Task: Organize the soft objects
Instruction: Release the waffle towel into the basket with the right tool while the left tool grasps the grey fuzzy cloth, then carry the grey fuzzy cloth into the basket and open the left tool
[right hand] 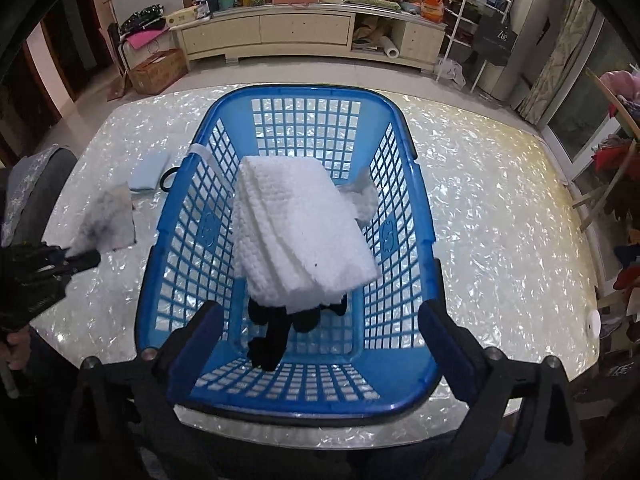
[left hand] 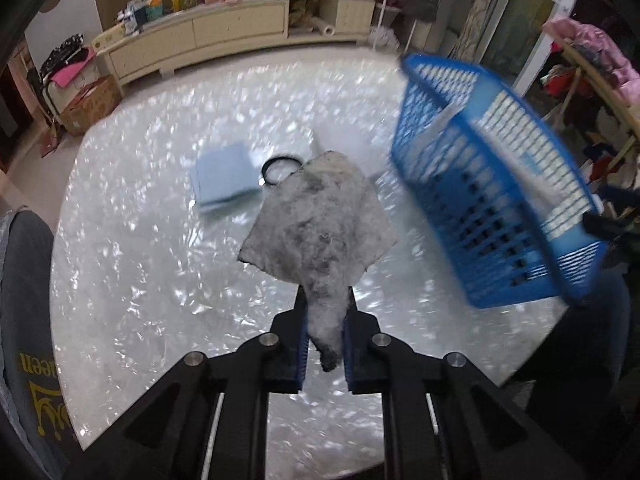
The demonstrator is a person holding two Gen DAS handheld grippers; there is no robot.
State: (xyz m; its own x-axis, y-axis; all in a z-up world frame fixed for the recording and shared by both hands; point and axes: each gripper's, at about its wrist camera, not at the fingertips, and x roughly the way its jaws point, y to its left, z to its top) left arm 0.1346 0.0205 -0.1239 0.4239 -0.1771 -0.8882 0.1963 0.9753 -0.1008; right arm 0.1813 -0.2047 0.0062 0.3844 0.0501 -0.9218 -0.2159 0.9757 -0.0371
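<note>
Now left tool (left hand: 325, 322) is clamped on a grey-stained white fluffy cloth (left hand: 316, 216), which hangs above the pearly white counter (left hand: 160, 280). Right tool (right hand: 320, 330) sits wide open over the blue plastic basket (right hand: 404, 396), nothing between its pads (right hand: 442, 340). Basket stands on the counter and holds a folded white knit cloth (right hand: 296, 236) lying over a black item (right hand: 276, 336). Light blue cloth (left hand: 224, 176) and a black ring (left hand: 280, 170) lie on the counter, just beside each other, left of the basket.
</note>
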